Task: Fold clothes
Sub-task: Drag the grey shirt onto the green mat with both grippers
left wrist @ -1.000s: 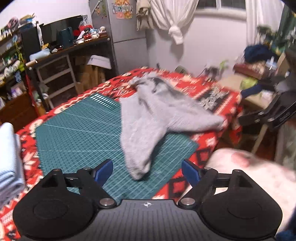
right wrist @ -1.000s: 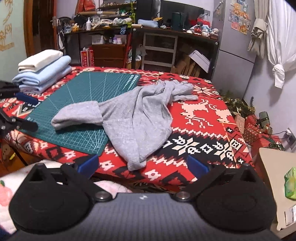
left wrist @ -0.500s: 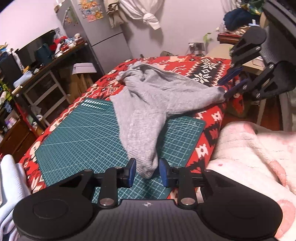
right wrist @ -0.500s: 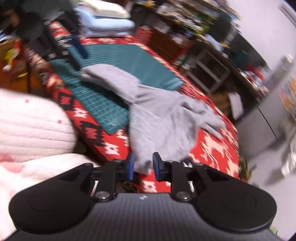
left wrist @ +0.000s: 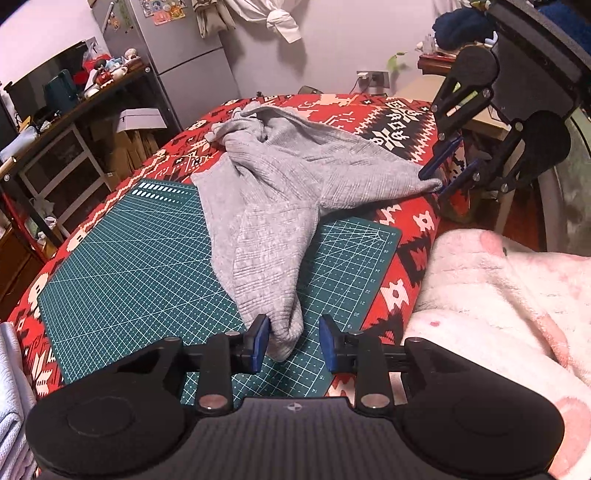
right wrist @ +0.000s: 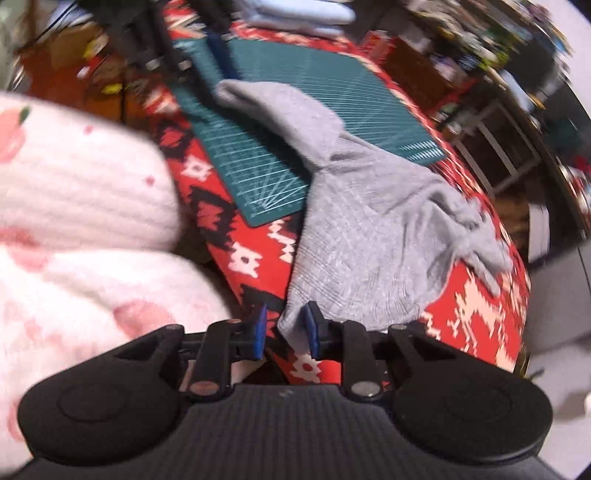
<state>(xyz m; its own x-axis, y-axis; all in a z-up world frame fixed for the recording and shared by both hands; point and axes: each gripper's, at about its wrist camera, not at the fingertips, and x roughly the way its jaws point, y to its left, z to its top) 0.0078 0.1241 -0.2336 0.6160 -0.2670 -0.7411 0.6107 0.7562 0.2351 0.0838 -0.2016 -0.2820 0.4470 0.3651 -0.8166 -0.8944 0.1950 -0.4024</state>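
— Where on the table?
— Sweater sprawled half on the cutting mat, half on the cloth beyond.
— Gripper positions?
— Left gripper around the near sleeve end; right gripper at the far sleeve tip, by the table's edge.
— Folded stack?
— Beyond the mat's far end.

Mat edge nos. ~14–25.

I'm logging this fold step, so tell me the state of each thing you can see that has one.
Grey garment: unfolded, rumpled, spread across mat and tablecloth.
Left tool: partly open around one garment end.
Right tool: partly open at the other end.
Cutting mat: flat.
Folded laundry: stacked, blurred.
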